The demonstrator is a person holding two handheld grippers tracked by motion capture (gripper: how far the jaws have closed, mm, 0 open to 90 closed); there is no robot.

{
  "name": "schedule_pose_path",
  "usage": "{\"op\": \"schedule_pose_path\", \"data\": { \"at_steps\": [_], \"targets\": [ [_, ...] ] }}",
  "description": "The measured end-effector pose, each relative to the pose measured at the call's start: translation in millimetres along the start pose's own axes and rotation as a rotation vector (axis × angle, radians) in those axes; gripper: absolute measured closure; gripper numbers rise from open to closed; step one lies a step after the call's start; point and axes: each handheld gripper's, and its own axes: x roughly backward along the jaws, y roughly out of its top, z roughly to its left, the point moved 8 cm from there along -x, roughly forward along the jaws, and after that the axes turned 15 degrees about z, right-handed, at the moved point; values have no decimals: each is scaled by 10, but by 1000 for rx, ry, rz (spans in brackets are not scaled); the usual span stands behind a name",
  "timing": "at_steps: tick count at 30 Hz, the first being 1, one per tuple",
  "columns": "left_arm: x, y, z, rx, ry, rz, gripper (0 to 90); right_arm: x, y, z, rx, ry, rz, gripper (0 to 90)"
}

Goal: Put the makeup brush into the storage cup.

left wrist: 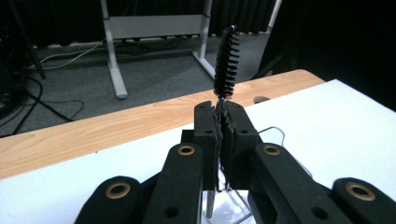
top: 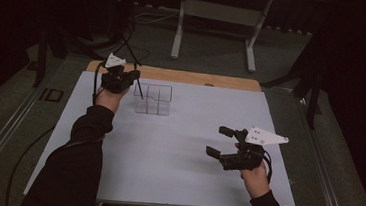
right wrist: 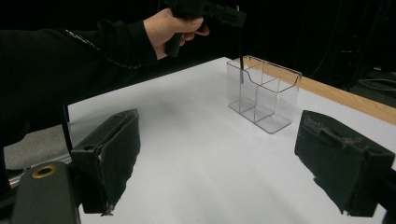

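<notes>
High view: left claw (top: 132, 78) clamped on a black brush (left wrist: 226, 60), its handle dipping into the clear organizer (top: 153, 99); right claw (top: 221, 142) apart, nearer.

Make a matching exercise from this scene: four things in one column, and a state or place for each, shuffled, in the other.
Things:
1. left gripper
2. right gripper
3. brush
4. clear organizer

States or places:
A. jaws wide open, nothing between them
B. stands on the white sheet near the far edge of the table
C. clamped by its wire stem, bristles pointing up
D. jaws shut on a thin stem

Pairs: 1-D, 2-A, 3-C, 4-B
</notes>
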Motion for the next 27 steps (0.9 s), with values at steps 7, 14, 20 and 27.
{"op": "schedule_pose_path", "data": {
  "at_steps": [7, 14, 20, 27],
  "targets": [
    [-118, -96, -5, 11, -4, 34, 851, -7, -10, -6, -3, 1, 3, 140],
    [-158, -115, 6, 15, 0, 52, 761, -6, -15, -16, -9, 7, 0, 140],
    [-107, -64, 19, 63, 26, 46, 360, 3, -14, -19, -9, 5, -1, 140],
    [-13, -4, 42, 96, 48, 48, 135, 6, -16, -27, -11, 3, 0, 140]
  ]
}}
